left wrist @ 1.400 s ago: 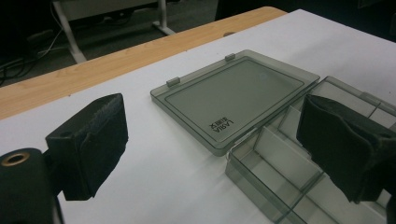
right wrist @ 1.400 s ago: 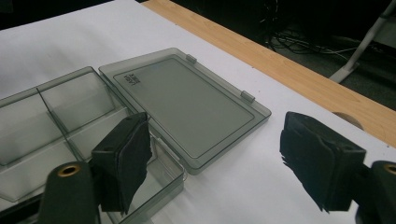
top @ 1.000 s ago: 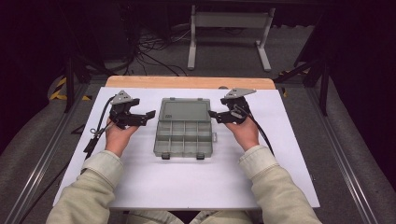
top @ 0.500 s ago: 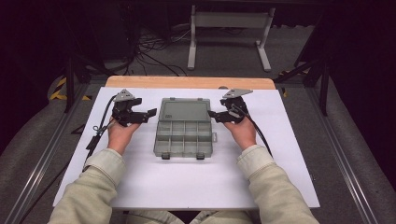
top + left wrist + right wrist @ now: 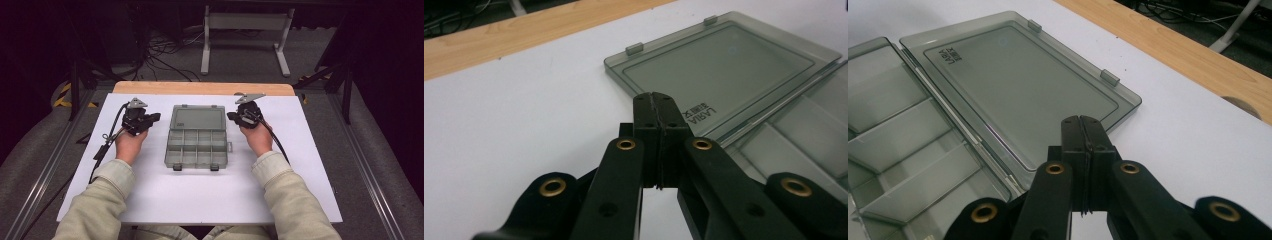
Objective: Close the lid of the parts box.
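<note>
Printed in dark letters near a corner of the smoky clear lid (image 5: 724, 70) of the organizer box (image 5: 196, 137): "LARIA", with a smaller line beneath too small to read. Seen again, upside down, on the same lid (image 5: 1018, 85) from the right gripper view. No other legible text, numbers or signs.

- The left gripper (image 5: 150, 119) sits near the left edge of the white table (image 5: 200, 195). Its jaws have just been closing and now press flat together, with nothing between them.
- The right gripper (image 5: 234, 116) sits toward the right edge. Its jaws have just been closing too, and hold nothing.
- Both forearms come in from the near edge.
</note>
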The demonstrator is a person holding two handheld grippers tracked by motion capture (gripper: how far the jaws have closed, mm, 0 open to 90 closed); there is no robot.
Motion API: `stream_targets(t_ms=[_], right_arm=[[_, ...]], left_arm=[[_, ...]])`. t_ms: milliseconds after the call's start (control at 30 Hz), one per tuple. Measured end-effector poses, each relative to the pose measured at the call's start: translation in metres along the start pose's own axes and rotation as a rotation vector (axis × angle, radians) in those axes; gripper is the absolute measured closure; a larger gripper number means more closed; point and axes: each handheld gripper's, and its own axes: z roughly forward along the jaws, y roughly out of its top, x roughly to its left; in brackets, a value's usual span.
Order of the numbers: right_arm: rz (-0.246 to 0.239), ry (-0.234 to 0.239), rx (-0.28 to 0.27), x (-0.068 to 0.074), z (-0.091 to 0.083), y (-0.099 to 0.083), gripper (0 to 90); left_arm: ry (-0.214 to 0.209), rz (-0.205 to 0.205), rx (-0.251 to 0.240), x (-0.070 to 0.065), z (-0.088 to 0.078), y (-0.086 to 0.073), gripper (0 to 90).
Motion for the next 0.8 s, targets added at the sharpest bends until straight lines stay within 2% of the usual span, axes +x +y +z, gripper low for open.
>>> stream_targets(t_ms=[100,167,200,267,300,333,433,500,567,600,800], right_arm=[[-0.006,-0.007,0.022,0.0,0.004,0.001,90.0],[-0.004,-0.014,0.046,-0.002,0.007,0.001,90.0],[-0.002,-0.015,0.054,-0.003,0.009,0.0,90.0],[0.005,-0.02,0.073,-0.005,0.011,-0.001,90.0],[0.004,-0.019,0.083,-0.005,0.012,-0.001,90.0],[0.003,-0.02,0.091,-0.006,0.013,-0.002,90.0],[0.007,-0.02,0.12,-0.007,0.017,-0.005,90.0],[0.007,-0.018,0.126,-0.007,0.018,-0.006,90.0],[0.015,-0.02,0.139,-0.007,0.02,-0.007,90.0],[0.014,-0.017,0.145,-0.008,0.021,-0.008,90.0],[0.031,-0.004,0.189,-0.009,0.028,-0.014,90.0]], left_arm=[[0.008,0.001,0.016,0.002,0.004,-0.001,90.0],[0.003,-0.018,0.025,0.002,0.006,-0.002,90.0],[0.008,-0.011,0.029,0.003,0.008,-0.002,90.0],[-0.004,-0.032,0.05,0.002,0.011,-0.003,89.9],[0.001,-0.022,0.054,0.004,0.012,-0.003,90.0],[-0.009,-0.044,0.072,0.003,0.015,-0.005,90.0],[-0.019,-0.034,0.09,0.003,0.019,-0.006,90.0],[-0.031,-0.056,0.109,0.002,0.021,-0.008,90.0],[-0.032,-0.047,0.117,0.003,0.023,-0.008,90.0],[-0.037,-0.059,0.125,0.002,0.024,-0.009,90.0],[-0.044,-0.064,0.161,0.002,0.033,-0.013,90.0]])
